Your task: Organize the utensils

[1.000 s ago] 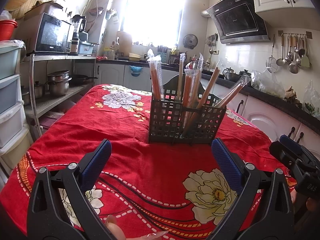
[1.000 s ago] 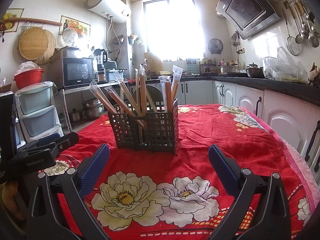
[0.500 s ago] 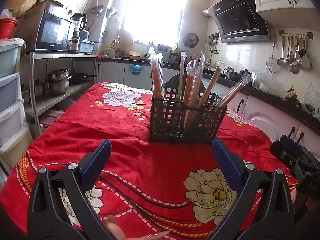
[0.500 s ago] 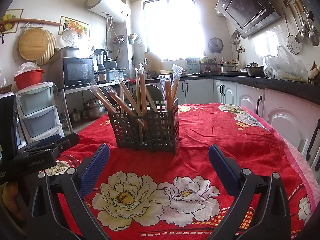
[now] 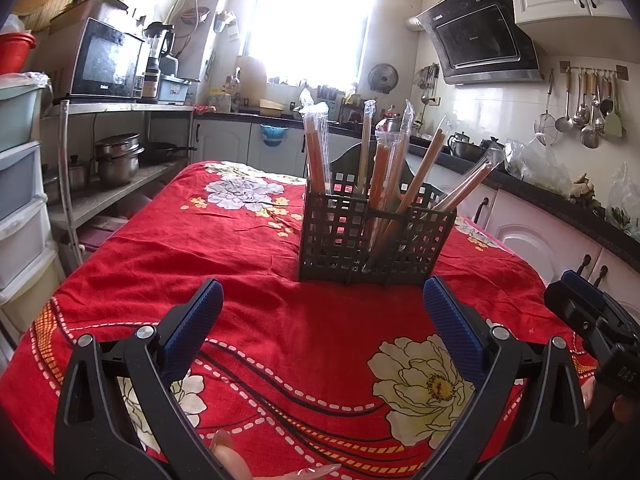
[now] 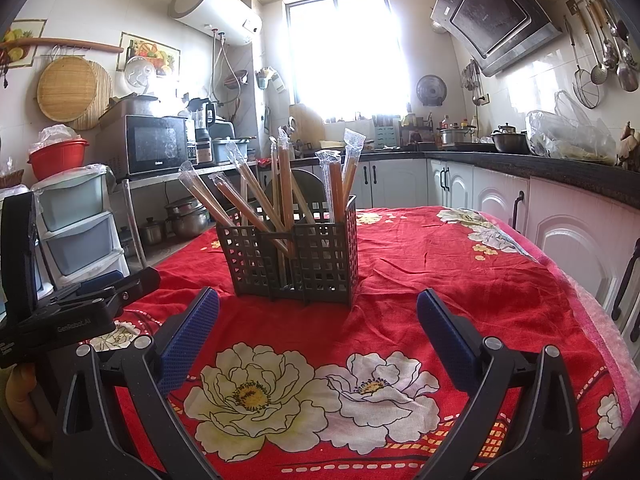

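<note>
The wrapped chopstick pairs point(image 5: 394, 184) stand in a black perforated utensil caddy point(image 5: 374, 240) with divided compartments, set near the middle of the table on the red floral tablecloth point(image 5: 280, 320). Several pairs lean outward past the caddy rim; others stand nearly upright. No loose pairs are visible on the cloth, so the sorting appears complete or nearly so.

The left gripper point(image 5: 322, 314) and the right gripper point(image 6: 318, 320) each hover above the cloth, short of the caddy, jaws spread wide and holding nothing.

Hazards:
- The caddy looks light. A sideways push on a leaning pair could tip or slide it.
- The plastic sleeves appear slick; a pinch on a sleeve tip alone may slip.
- Wrinkled cloth under the caddy could shift if snagged.
</note>
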Available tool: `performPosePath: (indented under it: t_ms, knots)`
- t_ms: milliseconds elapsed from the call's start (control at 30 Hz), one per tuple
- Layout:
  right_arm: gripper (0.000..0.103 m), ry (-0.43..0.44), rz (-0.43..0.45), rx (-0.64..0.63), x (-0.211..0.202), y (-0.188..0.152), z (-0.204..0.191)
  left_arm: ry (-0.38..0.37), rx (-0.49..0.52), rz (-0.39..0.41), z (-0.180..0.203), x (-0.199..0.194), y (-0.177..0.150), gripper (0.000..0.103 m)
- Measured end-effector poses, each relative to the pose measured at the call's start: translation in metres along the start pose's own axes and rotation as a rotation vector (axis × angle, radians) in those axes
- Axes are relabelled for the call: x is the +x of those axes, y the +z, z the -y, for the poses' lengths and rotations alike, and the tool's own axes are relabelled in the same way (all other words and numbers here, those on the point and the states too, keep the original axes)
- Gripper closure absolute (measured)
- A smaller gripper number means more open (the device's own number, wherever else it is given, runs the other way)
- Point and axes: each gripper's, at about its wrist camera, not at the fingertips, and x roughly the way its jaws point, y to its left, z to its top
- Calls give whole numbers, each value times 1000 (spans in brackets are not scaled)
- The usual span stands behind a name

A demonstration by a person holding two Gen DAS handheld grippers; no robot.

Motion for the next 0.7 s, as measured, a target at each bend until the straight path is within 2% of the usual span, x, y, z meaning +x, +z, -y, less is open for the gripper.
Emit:
performPosePath:
  t_ms: [167, 300, 400, 500, 533, 567, 667, 700]
  knots:
    - [6, -3, -1, 7, 0, 0, 0, -3, 1, -11, 1, 3, -1, 11]
    - [6, -12, 3, 22, -1, -1, 1, 28, 5, -49, 4, 11, -3, 11]
    - [7, -20, 8, 51, -4, 1, 6, 40, -40, -75, -5, 12, -2, 11]
    - [7, -90, -38, 85, -1, 10, 26, 49, -82, -141, -21, 14, 4, 11]
    - [7, -122, -54, 94, 0, 13, 34, 76, -86, -177, -32, 18, 9, 11]
    - [7, -161, -88, 103, 6, 17, 45, 108, -76, -210, -40, 23, 13, 11]
    - [7, -310, -336, 141, 43, 21, 92, 249, -33, -379, -72, 50, 16, 11]
    - [7, -341, -389, 168, 52, 19, 107, 292, -38, -418, -83, 59, 16, 11]
